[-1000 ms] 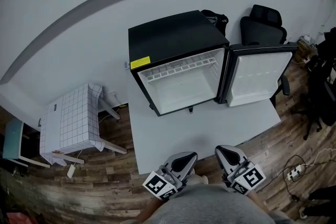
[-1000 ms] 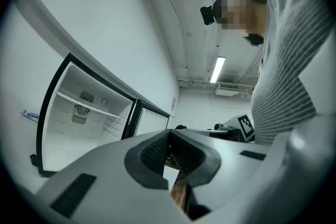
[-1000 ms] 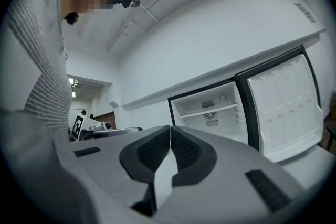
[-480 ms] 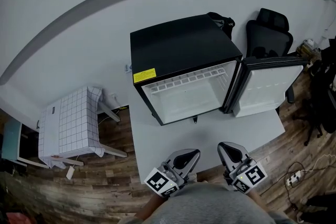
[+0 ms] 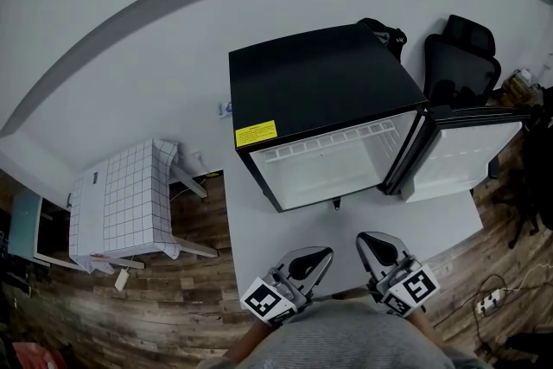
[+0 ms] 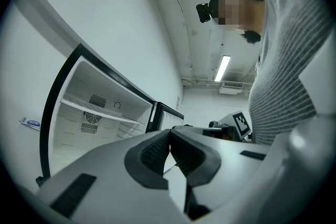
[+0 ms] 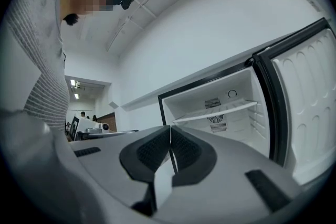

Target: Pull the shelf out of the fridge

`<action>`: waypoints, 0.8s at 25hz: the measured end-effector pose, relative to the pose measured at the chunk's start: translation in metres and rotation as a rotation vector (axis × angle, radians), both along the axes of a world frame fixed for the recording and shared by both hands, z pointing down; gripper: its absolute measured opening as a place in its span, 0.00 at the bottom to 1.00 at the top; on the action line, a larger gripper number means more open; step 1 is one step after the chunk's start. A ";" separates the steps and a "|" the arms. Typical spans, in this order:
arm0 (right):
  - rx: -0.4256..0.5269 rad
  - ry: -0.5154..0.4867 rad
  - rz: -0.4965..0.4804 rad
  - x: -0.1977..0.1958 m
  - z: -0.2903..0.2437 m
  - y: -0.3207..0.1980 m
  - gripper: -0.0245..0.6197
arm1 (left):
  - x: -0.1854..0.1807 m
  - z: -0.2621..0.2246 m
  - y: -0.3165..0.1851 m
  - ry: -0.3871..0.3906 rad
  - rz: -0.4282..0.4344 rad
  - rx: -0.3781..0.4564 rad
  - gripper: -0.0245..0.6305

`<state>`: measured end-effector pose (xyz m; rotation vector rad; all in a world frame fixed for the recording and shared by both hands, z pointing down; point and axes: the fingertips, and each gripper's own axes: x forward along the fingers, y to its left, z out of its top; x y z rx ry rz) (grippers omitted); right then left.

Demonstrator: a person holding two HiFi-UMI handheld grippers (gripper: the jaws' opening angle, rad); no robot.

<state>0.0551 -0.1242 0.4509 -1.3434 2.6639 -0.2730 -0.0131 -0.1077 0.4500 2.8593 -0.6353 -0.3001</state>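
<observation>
While the fridge (image 5: 320,82) stands on the surface (image 5: 285,238) with its door (image 5: 467,155) swung open to the right, the shelf (image 7: 215,111) is seated inside, across the upper part of the cavity. The left claw (image 5: 313,257) and right claw (image 5: 373,243) are held fully closed on nothing, at the surface's near edge, apart from the fridge.

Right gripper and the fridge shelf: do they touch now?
Apart. The head view shows bare table between the right gripper and the fridge; the right gripper view shows the shelf inside, well beyond the shut jaws.
</observation>
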 end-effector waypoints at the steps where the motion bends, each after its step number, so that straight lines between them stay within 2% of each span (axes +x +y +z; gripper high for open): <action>1: 0.001 0.002 -0.002 0.000 0.000 -0.003 0.06 | 0.000 0.000 -0.003 -0.003 -0.001 0.001 0.05; 8: -0.006 0.011 -0.030 0.020 0.003 -0.017 0.06 | 0.011 0.000 -0.017 -0.002 -0.055 0.011 0.05; 15: 0.041 0.056 -0.119 0.056 -0.012 -0.028 0.06 | 0.040 0.003 -0.024 -0.008 -0.164 -0.009 0.05; 20: 0.038 0.081 -0.171 0.076 -0.011 -0.033 0.06 | 0.069 0.000 -0.030 0.003 -0.196 0.001 0.05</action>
